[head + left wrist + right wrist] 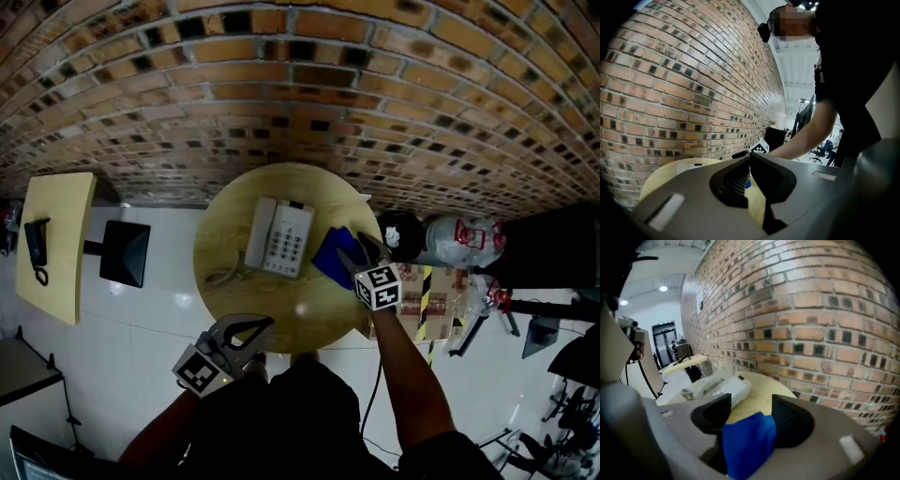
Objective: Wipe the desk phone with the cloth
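Observation:
A white desk phone (279, 236) lies on the round wooden table (309, 319), left of centre. Just right of it lies a blue cloth (335, 253). My right gripper (361, 251) stands over the cloth's right edge. In the right gripper view the jaws are spread wide, and the cloth (747, 441) lies loosely bunched between them with the phone (719, 387) beyond. My left gripper (261, 325) hovers at the table's near edge with nothing in it. In the left gripper view its tips (749, 159) meet.
The phone's cord (223, 275) curls on the table to its left. A brick wall runs behind the table. To the left stand a yellow table (56, 244) bearing a black handset (36, 246) and a dark stool (127, 253). Bottles (455, 234) and boxes crowd the right.

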A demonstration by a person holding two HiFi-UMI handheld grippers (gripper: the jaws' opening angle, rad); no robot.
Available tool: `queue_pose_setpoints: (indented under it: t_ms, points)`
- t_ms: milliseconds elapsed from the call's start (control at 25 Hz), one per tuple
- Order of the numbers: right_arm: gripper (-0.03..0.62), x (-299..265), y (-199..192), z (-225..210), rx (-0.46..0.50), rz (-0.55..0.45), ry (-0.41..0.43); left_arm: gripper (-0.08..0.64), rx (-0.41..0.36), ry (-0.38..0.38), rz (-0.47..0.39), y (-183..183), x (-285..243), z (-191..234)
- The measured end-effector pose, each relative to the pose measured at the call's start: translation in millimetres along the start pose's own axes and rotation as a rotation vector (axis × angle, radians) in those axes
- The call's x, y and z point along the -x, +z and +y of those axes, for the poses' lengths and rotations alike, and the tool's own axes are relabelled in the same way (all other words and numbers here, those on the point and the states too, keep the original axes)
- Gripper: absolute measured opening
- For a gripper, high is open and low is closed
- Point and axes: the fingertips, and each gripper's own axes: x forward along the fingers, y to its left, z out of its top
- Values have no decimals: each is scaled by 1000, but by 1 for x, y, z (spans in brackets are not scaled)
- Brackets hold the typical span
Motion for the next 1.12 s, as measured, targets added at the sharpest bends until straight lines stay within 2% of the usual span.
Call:
queue_pose_setpoints:
  t_ms: [120,280,560,640,880,1120]
  points:
    - [258,38,48,38,23,-141,44,2,-32,-22,-22,10,8,-2]
    - [236,95,91,109,16,-276,133,2,-62,-68,-56,24,23,-12]
    - [35,172,127,231,37,-398,227,2,-99,-150,-99,39,60,-40]
    - [2,184,129,258,35,-411,241,1,-112,-171,-111,41,72,-49]
    - [2,202,132,313,23,-460,247,1,-136,-212,-121,41,100,-65]
    - [1,214,140,335,40,-500,217,0,-162,-229,-158,49,116,-72]
